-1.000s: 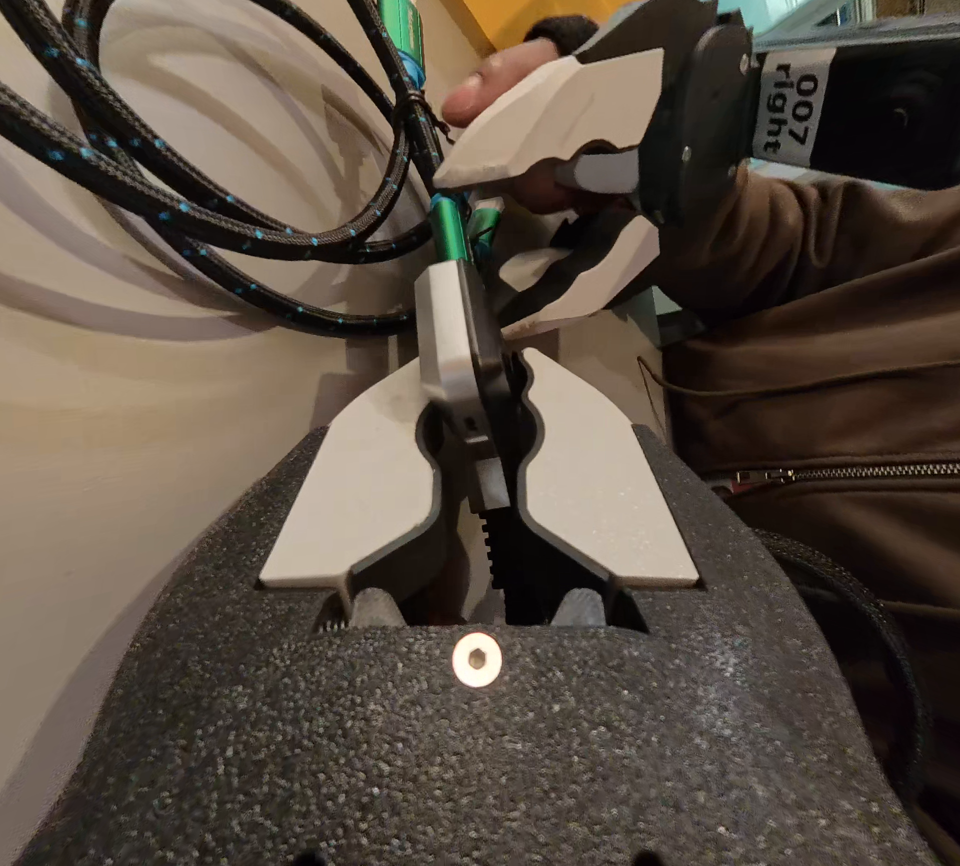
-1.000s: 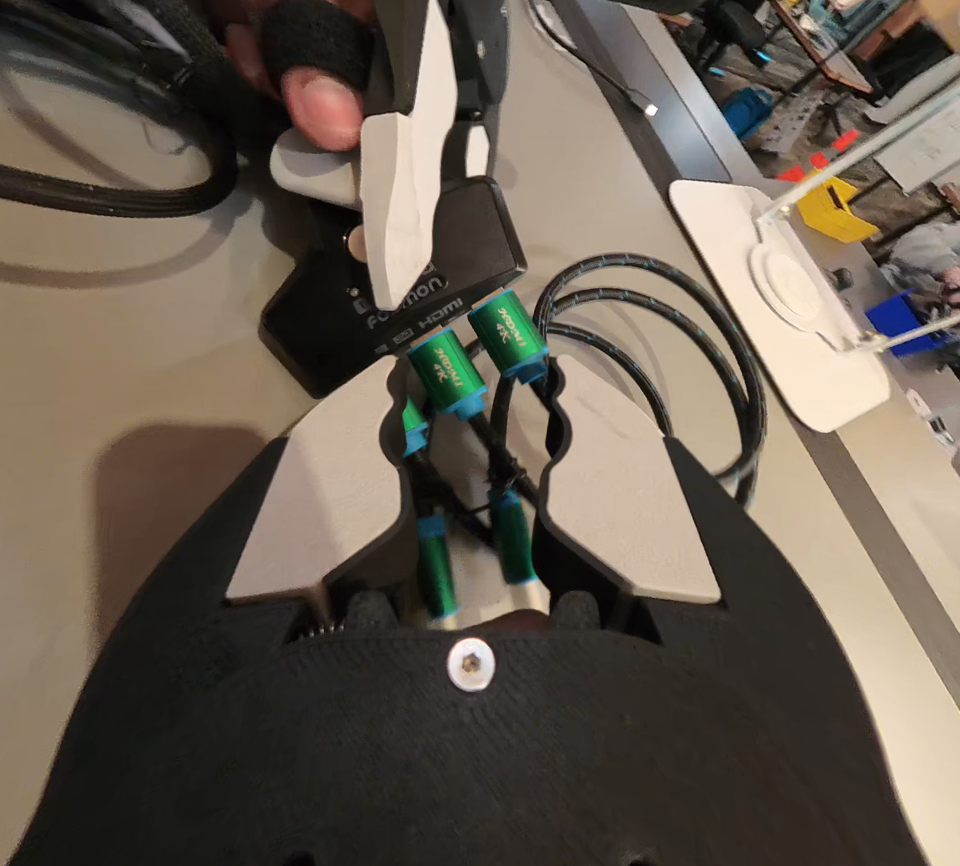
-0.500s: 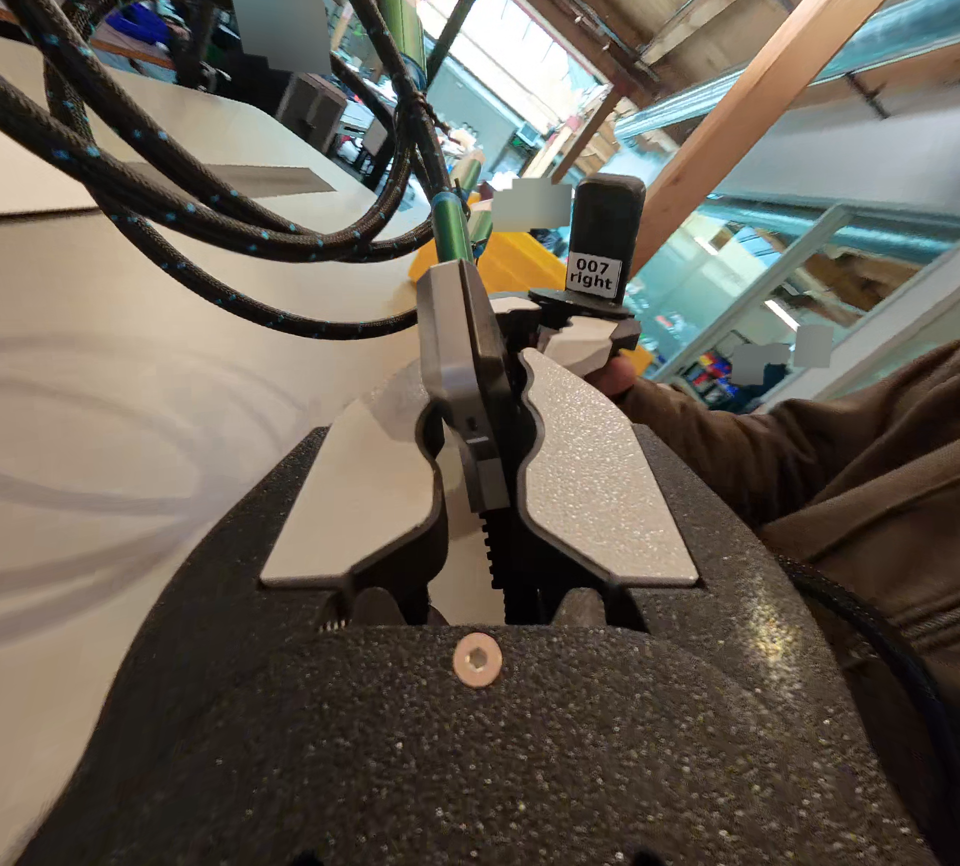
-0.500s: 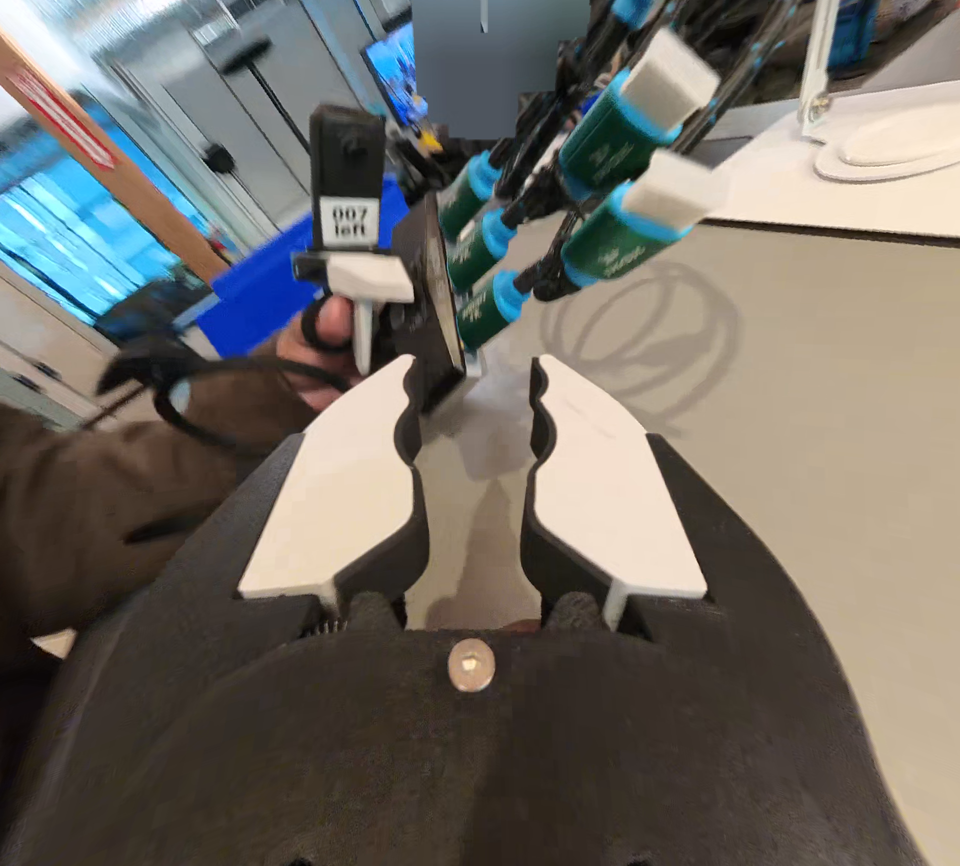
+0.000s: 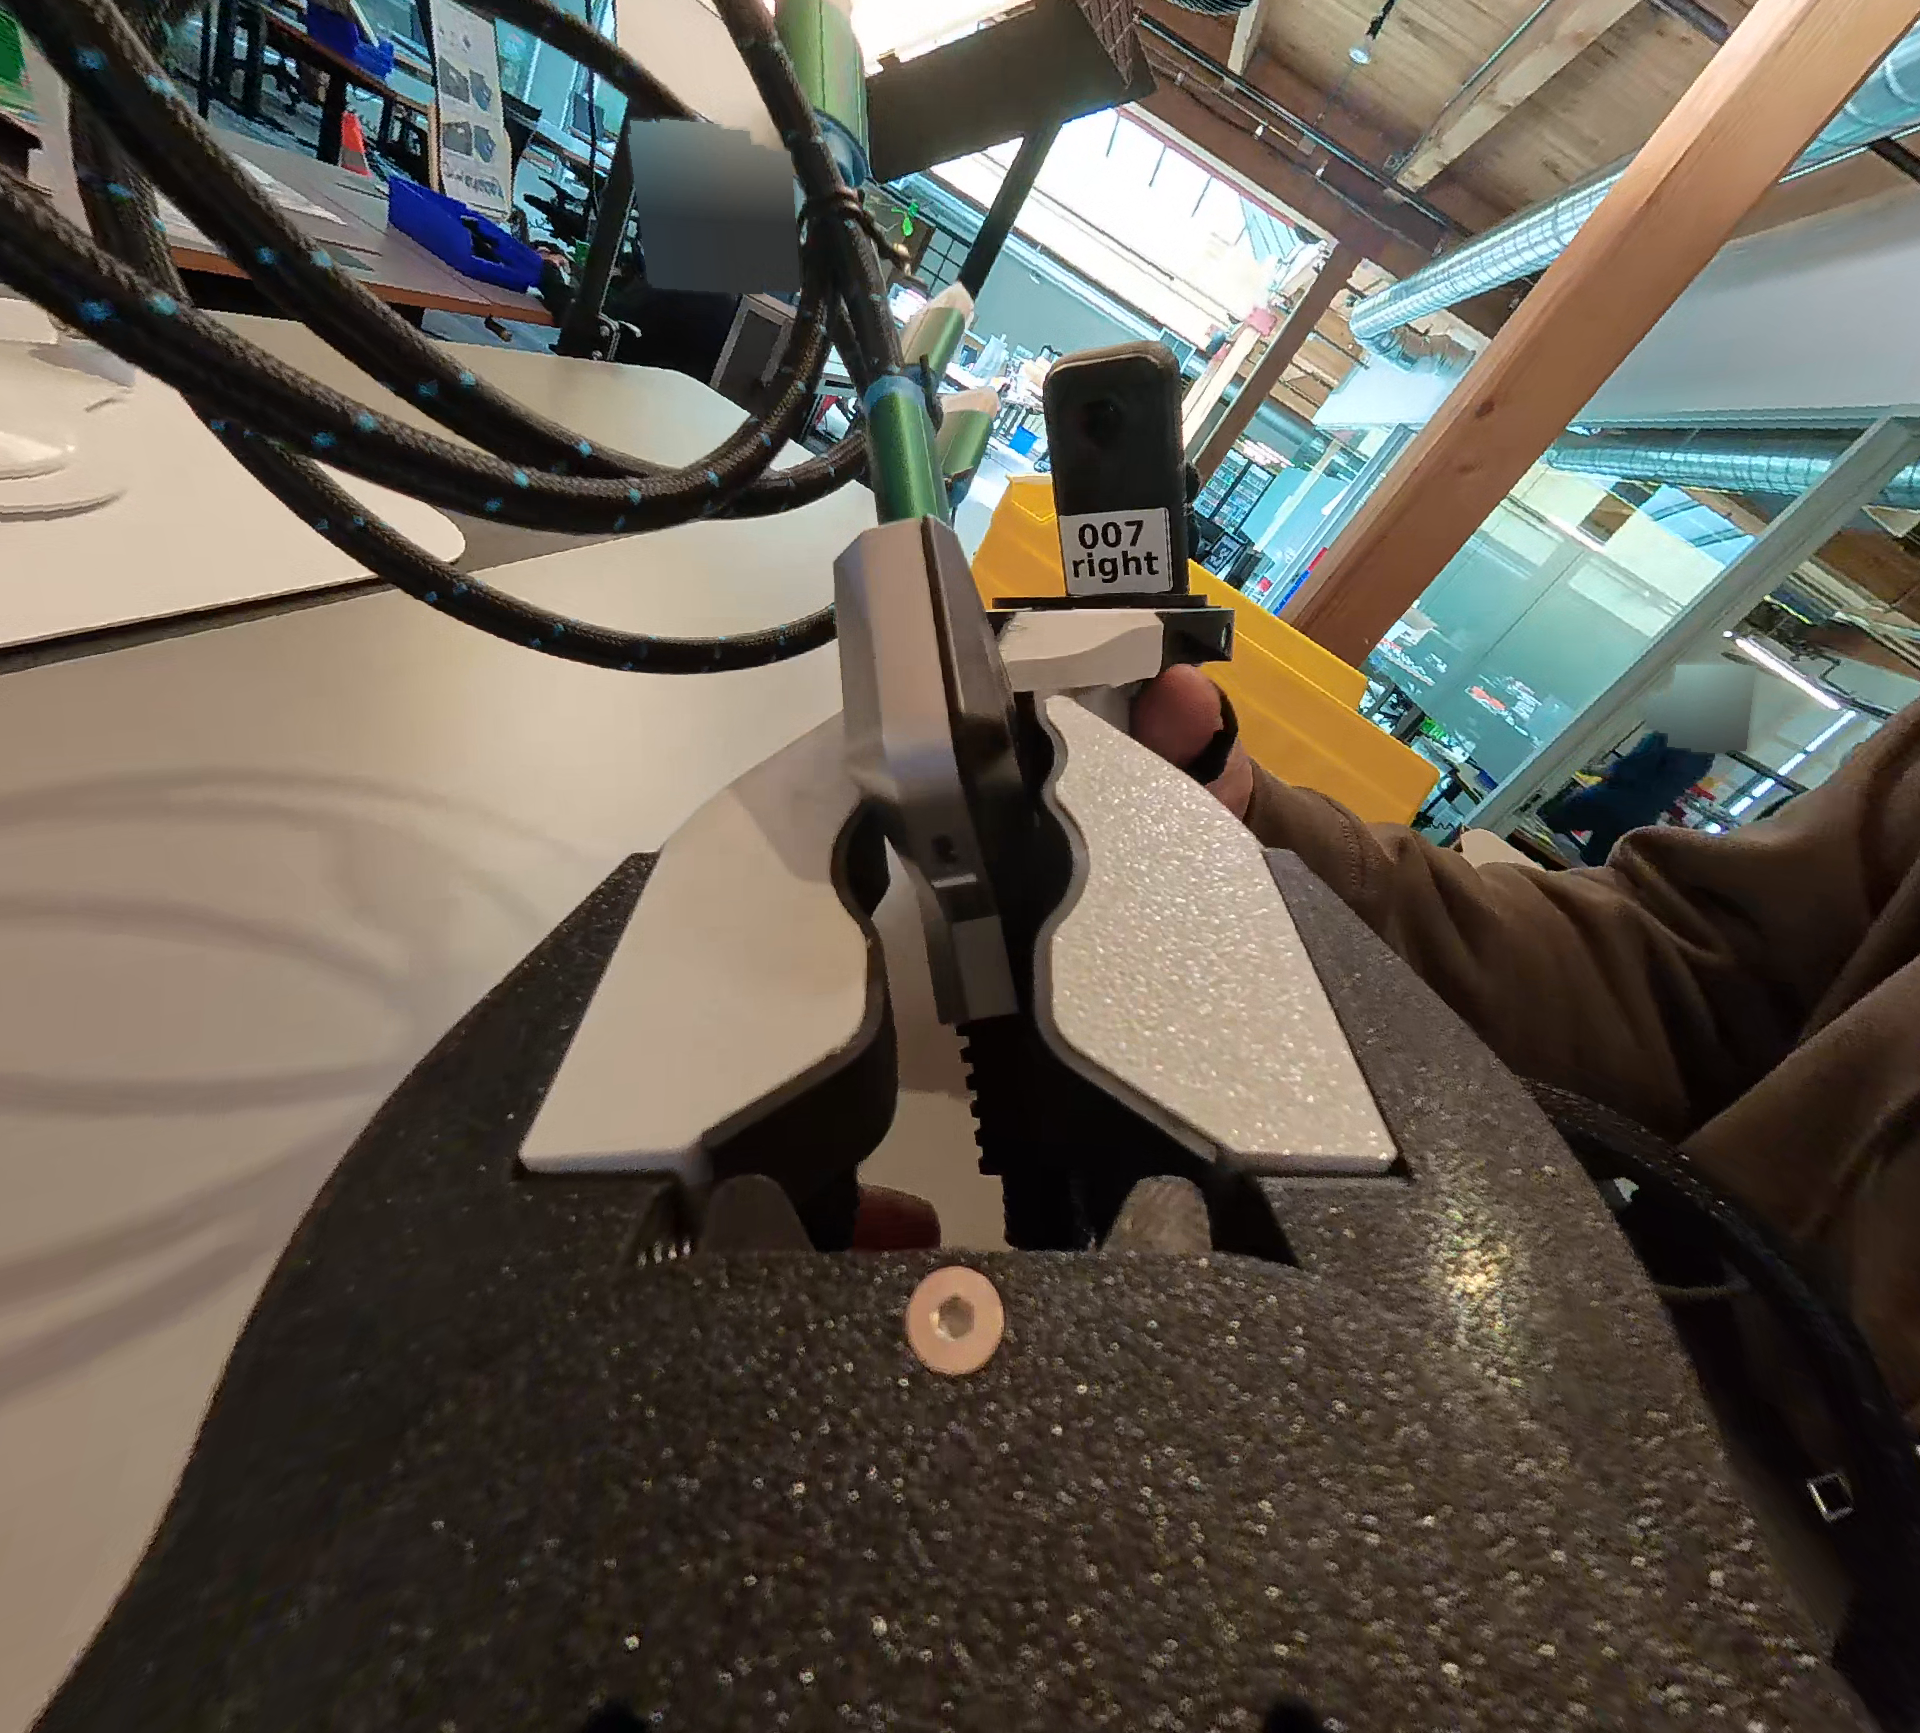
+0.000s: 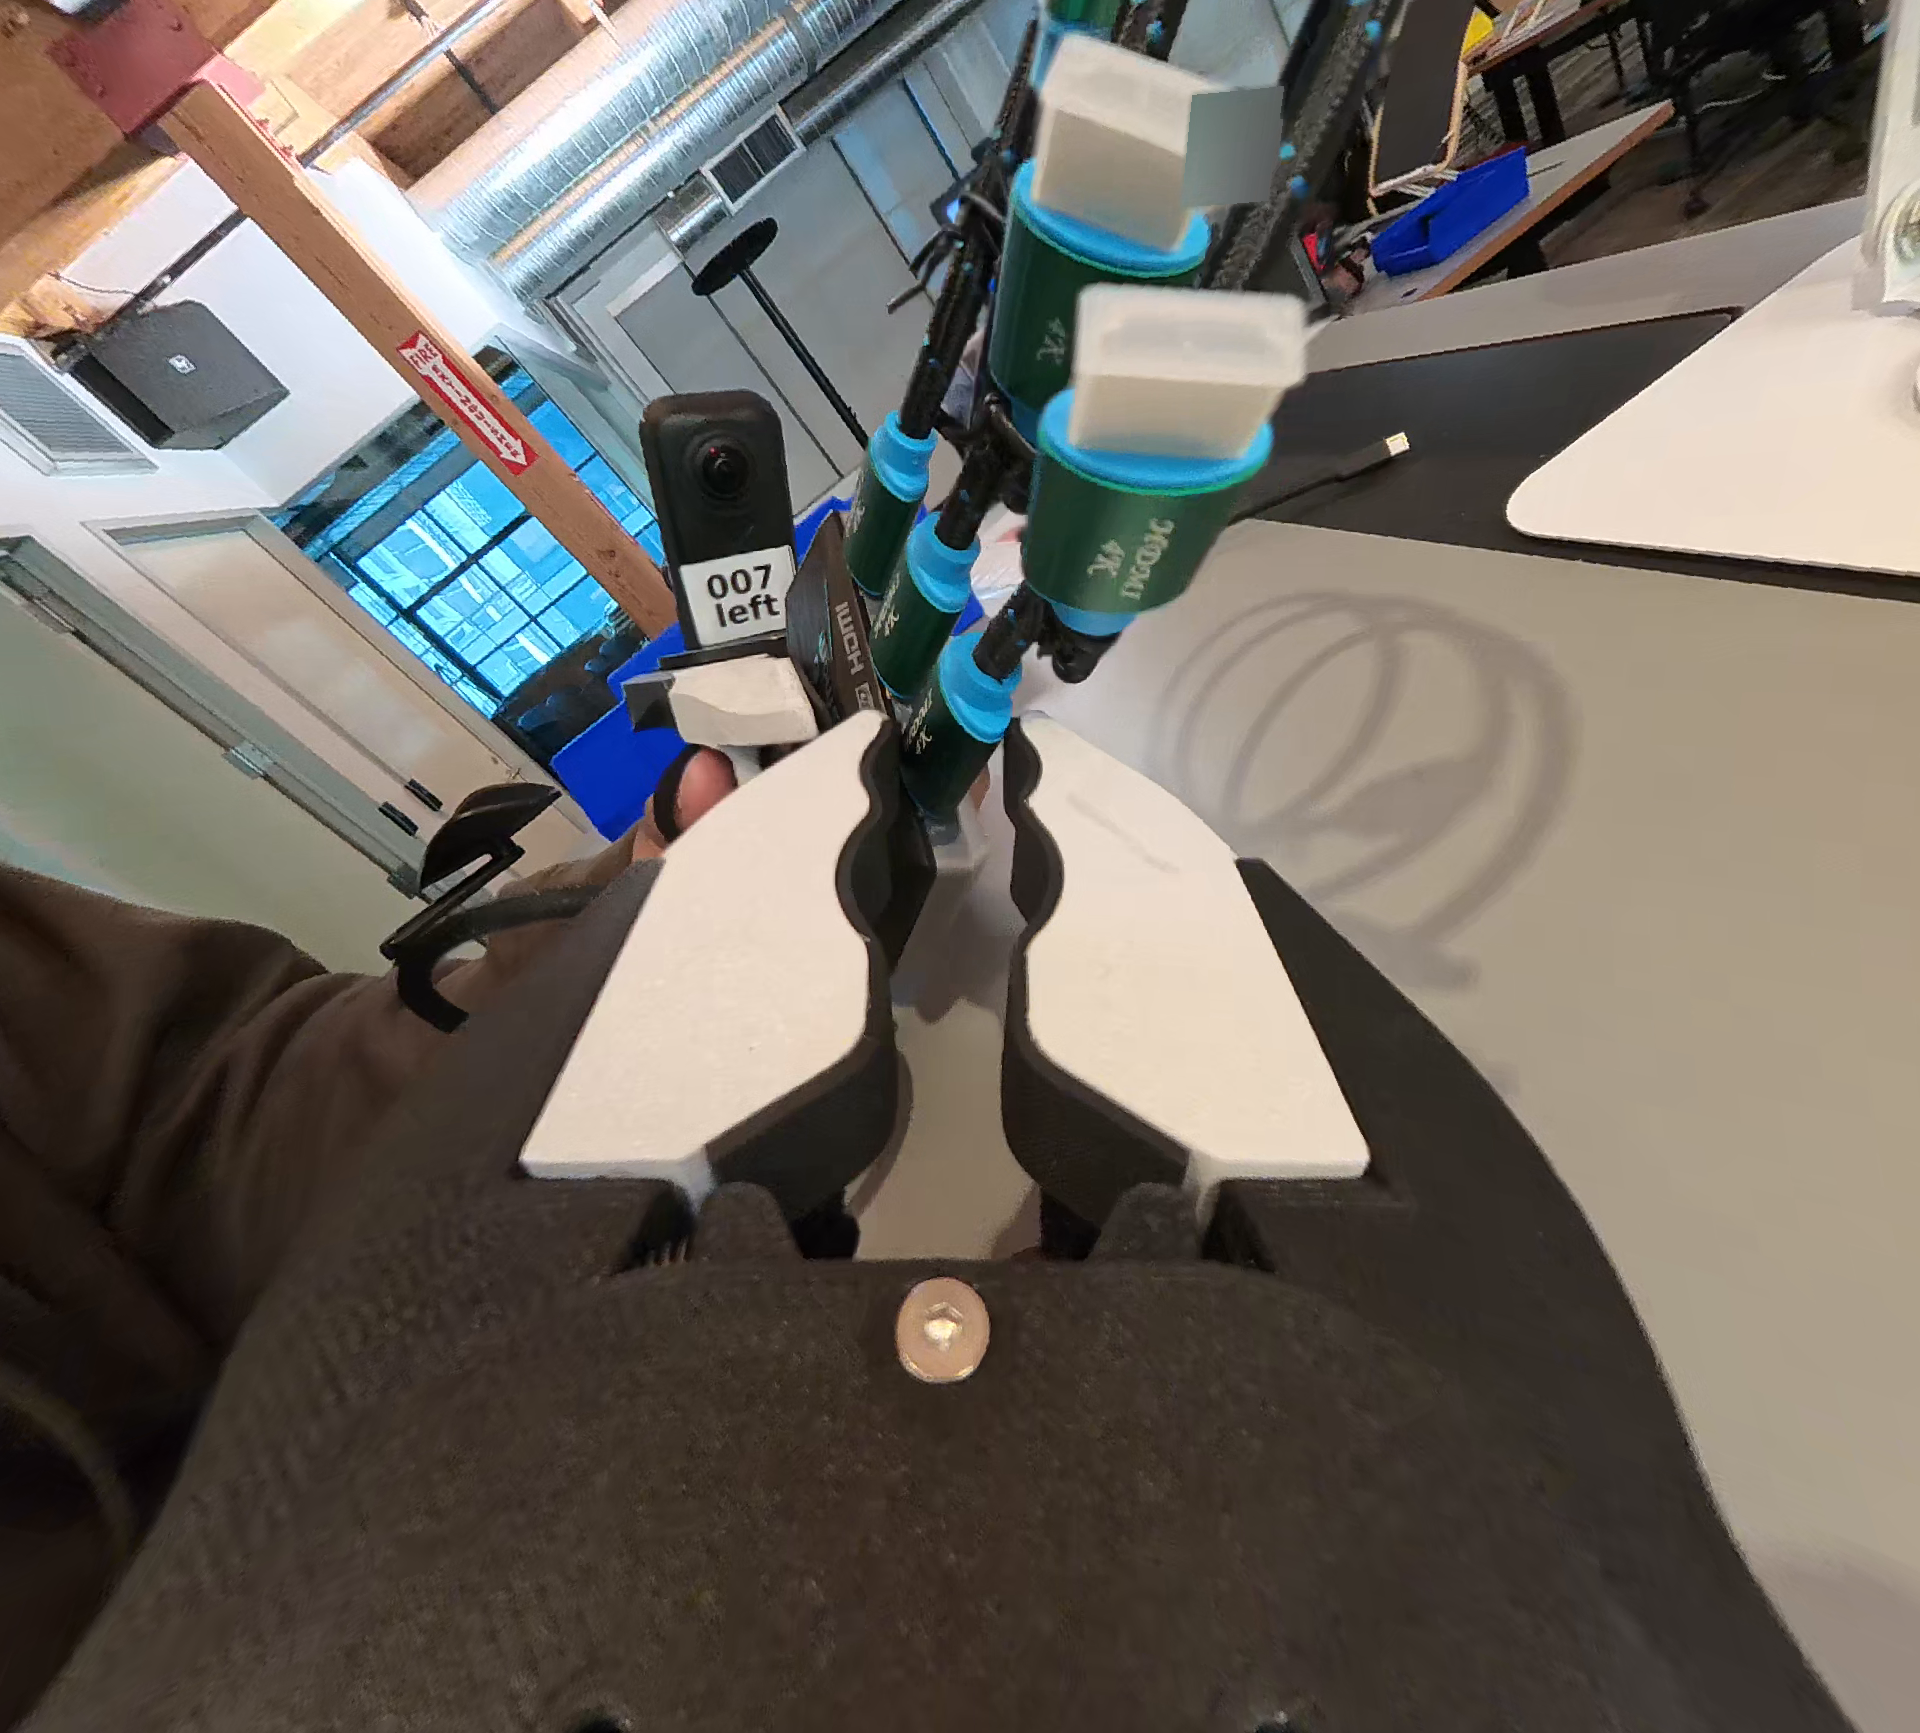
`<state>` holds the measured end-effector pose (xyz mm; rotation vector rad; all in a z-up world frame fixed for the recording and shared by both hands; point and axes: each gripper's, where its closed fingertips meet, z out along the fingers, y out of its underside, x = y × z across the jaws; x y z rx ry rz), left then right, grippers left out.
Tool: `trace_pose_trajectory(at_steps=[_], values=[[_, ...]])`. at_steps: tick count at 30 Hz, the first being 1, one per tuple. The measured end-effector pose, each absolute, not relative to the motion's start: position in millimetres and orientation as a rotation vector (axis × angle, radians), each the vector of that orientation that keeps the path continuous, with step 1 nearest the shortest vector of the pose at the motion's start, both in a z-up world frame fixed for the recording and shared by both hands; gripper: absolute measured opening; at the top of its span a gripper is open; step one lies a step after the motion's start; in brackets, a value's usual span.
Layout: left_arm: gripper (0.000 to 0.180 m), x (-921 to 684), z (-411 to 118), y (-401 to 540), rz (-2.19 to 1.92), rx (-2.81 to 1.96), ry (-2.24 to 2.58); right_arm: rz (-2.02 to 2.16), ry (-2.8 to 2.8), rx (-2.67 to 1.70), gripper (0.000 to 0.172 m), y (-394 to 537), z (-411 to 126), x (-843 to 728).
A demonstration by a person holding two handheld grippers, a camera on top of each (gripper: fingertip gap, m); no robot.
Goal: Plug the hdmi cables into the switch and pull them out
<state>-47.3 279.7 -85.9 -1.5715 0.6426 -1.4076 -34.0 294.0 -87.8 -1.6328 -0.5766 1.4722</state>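
My landmark is the flat black-and-silver adapter box [image 5: 940,748], lifted clear of the grey table [image 5: 260,800]. My left gripper [image 5: 961,753] pinches it edge-on, a finger pressed to each face; the lower end of the box sinks between the fingers and I cannot see how deep it goes. Out of the box's top rise green-sleeved plugs [image 5: 904,468] on black braided cables [image 5: 312,426], which loop off to the left and run out of frame.

From the right wrist camera the same box [image 6: 831,634] shows only as a thin dark sliver behind my left finger. My right gripper [image 6: 940,753] has its jaws drawn close around the lowest green plug [image 6: 940,738] seated in the box; the plug's base is hidden between the fingers, and I cannot tell whether both pads truly bear on it. Two loose capped plugs [image 6: 1132,530] hang blurred above. A person's brown sleeve [image 5: 1610,956] is cut off at the right edge.
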Motion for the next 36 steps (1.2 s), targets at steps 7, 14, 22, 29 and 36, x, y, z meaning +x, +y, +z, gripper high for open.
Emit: trace_pose_trajectory(at_steps=[7,14,22,29,36], values=[[0.023,-42,-87,275,-1.384,-1.573,0.691,1.548,-0.508,-1.610,0.013,293,-83,-28],[0.023,-38,-85,273,-1.413,-1.564,0.693,1.631,-0.435,-1.569,0.010,293,-77,-24],[0.023,-35,-91,278,-1.373,-1.614,0.676,1.596,-0.284,-1.593,0.011,304,-80,-19],[0.023,-32,-90,273,-1.456,-1.619,0.690,1.682,-0.248,-1.542,0.010,300,-75,-16],[0.023,-36,-92,260,-1.639,-1.649,0.674,1.843,-0.405,-1.583,0.010,284,-77,-22]])
